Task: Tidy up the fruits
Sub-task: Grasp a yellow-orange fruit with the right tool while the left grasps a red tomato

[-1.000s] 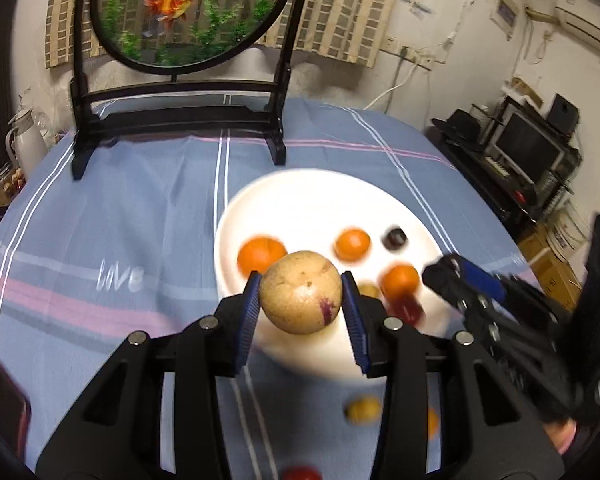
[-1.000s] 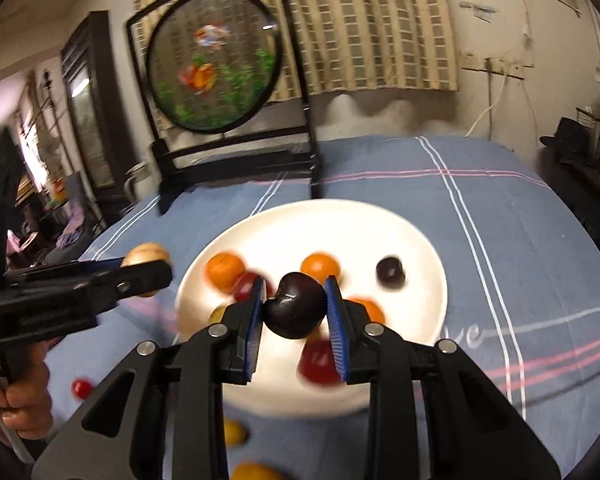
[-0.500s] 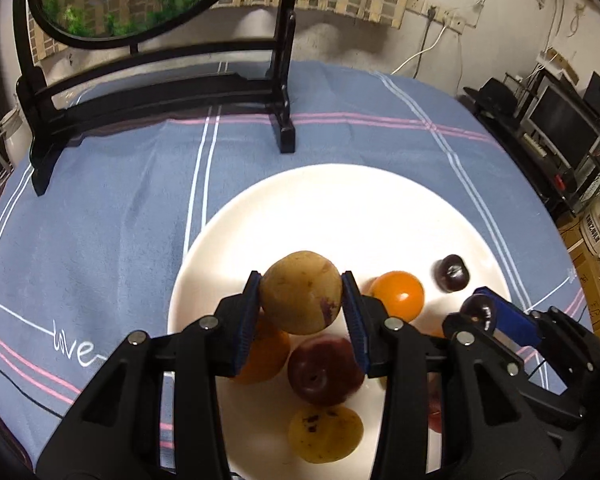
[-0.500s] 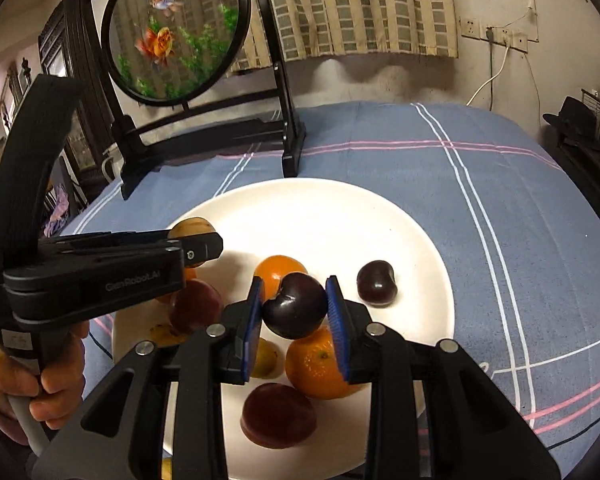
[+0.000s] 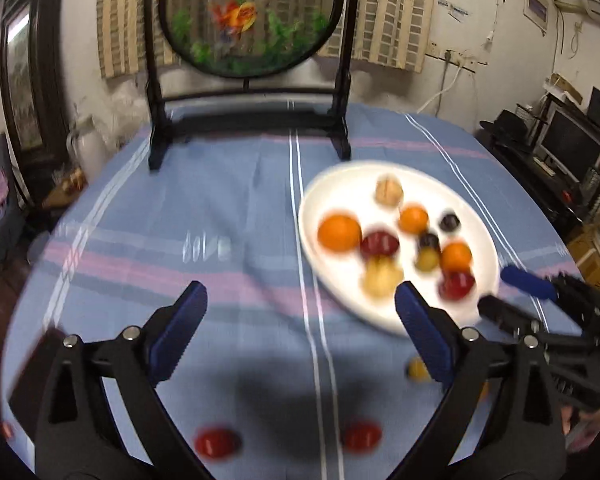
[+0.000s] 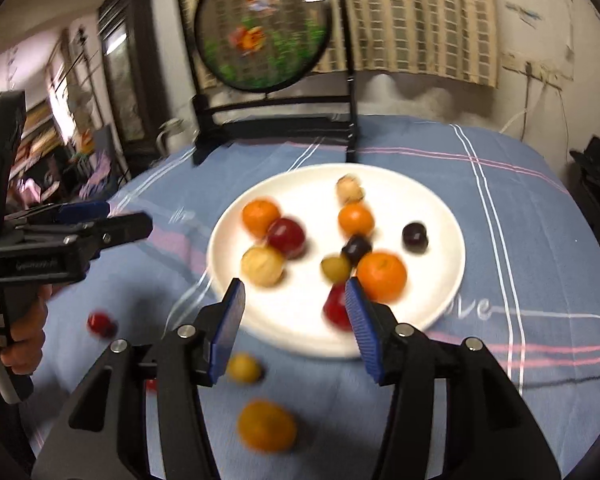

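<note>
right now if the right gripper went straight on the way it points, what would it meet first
Probably the white plate: the right gripper, jaws open and empty, aims at the plate's near rim, close to a red fruit. The picture is blurred and depth unclear, so it might touch that fruit first.

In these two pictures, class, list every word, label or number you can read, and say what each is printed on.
"love": white script on the blue tablecloth, right of the plate; the same word by the left claw is smeared.
Lettering on the left claw's body, starting "G": too blurred to read.
No numbers are readable.
</note>
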A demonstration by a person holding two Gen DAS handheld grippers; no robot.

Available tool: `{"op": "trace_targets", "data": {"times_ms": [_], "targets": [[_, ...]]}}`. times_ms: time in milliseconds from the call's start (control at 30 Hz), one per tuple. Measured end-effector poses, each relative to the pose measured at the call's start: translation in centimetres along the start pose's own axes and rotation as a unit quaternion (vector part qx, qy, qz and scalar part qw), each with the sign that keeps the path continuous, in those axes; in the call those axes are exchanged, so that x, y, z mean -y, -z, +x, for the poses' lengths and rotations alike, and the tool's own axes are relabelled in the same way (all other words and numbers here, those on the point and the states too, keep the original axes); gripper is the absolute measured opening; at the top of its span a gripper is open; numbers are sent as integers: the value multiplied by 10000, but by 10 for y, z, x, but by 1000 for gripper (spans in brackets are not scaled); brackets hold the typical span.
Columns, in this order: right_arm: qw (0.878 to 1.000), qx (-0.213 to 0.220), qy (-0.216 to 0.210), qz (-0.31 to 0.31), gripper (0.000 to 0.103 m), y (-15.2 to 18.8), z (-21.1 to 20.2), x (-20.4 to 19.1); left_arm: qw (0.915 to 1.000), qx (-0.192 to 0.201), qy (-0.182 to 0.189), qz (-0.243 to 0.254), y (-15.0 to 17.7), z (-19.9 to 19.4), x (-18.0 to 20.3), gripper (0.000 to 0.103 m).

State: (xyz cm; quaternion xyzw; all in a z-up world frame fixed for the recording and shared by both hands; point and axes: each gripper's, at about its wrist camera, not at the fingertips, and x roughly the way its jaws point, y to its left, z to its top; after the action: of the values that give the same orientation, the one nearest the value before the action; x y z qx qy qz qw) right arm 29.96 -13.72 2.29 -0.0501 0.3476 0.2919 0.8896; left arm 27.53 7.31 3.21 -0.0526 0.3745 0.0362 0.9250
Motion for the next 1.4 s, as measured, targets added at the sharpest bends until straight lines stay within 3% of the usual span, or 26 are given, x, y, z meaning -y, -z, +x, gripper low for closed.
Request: {"op": "trace_targets", "data": {"times_ms": [200,300,433,1067,1267,1400], "targets": [[9983,-512,-163,-234,53,39,-6,-19,9993,-192,314,61,72,-2,5,97],[9971,-665,-104,-357,53,45,-2,-24,9986,-154,181,470,84,-5,18,97],[9954,-859,67,-412,53,52,8,-25,9969,-127,169,757,88,-7,29,97],[9906,-1250,131,-544,53,61,24,-25,9979,-206,258,555,86,-3,24,97],[9890,-1365,193,-538,41,63,29,-23,9975,-205,289,618,87,-3,26,97],[9894,-1348,170,-502,39,63,28,-22,9970,-200,331,672,87,-3,28,97]]}}
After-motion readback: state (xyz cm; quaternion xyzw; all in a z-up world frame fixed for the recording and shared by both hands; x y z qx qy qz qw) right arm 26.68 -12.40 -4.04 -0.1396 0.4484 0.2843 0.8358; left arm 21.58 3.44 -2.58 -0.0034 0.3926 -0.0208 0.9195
